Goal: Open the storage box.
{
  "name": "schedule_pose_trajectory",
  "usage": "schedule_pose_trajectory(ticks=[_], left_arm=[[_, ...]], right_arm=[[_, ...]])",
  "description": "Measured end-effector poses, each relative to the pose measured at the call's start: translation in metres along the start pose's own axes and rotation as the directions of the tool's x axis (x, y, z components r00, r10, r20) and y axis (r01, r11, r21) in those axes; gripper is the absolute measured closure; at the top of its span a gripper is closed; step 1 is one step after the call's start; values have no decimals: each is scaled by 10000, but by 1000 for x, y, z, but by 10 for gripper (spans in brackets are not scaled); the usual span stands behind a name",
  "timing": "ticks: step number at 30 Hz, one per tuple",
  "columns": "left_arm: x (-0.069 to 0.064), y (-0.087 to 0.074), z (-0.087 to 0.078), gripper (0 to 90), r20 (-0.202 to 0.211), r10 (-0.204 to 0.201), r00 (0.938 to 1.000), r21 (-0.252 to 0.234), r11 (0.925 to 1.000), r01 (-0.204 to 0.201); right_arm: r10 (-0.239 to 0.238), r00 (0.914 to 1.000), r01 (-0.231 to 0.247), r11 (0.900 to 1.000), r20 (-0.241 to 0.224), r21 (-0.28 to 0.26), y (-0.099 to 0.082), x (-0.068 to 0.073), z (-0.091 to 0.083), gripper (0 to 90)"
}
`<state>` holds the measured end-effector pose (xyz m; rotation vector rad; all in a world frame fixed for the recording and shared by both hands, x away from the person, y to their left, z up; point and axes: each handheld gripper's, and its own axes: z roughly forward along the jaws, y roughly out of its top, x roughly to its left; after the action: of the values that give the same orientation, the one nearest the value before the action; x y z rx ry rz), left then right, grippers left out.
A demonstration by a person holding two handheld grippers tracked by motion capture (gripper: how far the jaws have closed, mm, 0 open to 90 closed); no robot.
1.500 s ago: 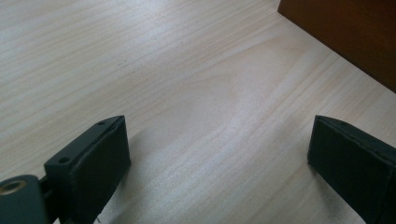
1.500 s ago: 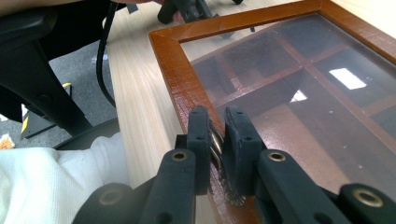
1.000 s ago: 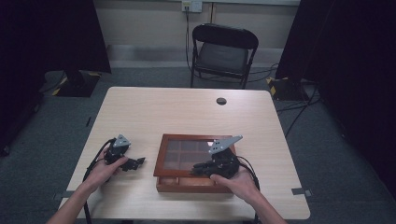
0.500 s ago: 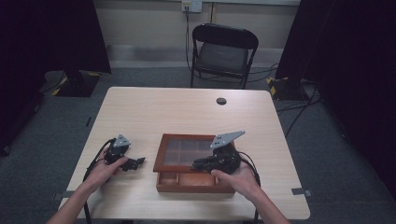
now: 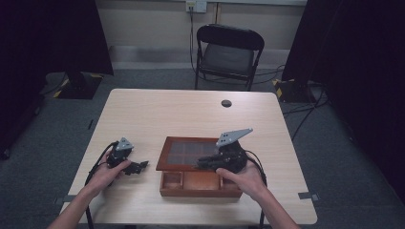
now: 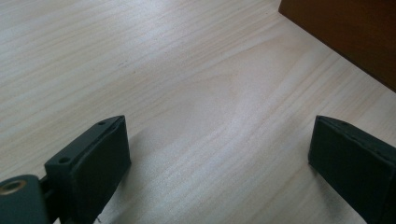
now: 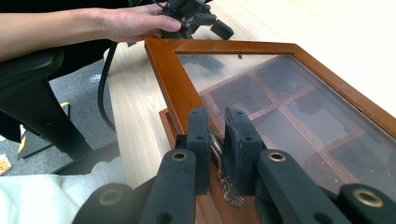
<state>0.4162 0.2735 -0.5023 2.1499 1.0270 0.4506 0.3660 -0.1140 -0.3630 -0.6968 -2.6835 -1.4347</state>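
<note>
- Two grippers work around one wooden box [image 5: 200, 183], which lies on the near half of the table [image 5: 157, 114].
- The right gripper [image 7: 218, 133] has its jaws closed together on a small brass latch [image 7: 219, 154] at the front edge of the box's glass lid [image 7: 289, 107].
- In the high view the lid [image 5: 188, 153] is lifted off the box's front, and open compartments show beneath its near edge.
- The right hand [image 5: 241, 176] holds that gripper over the box's right front corner.
- The left gripper [image 6: 217, 154] has its jaws wide apart, with nothing between them, low over bare table just left of the box.
- The left hand [image 5: 110, 169] grips it there, and a cable trails back from it.
- Beyond the box, a small dark disc [image 5: 226, 103] lies near the table's far edge, and a folding chair [image 5: 229, 52] stands behind the table.
</note>
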Motion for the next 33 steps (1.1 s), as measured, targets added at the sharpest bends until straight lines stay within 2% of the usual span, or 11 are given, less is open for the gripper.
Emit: schedule_pose_trajectory(ticks=[33], left_arm=[[0,0,0,47,0,-55,10000,-57,10000,55]], right_arm=[[103,9999,-101,9996,75,-245,19,-7,-8,816]])
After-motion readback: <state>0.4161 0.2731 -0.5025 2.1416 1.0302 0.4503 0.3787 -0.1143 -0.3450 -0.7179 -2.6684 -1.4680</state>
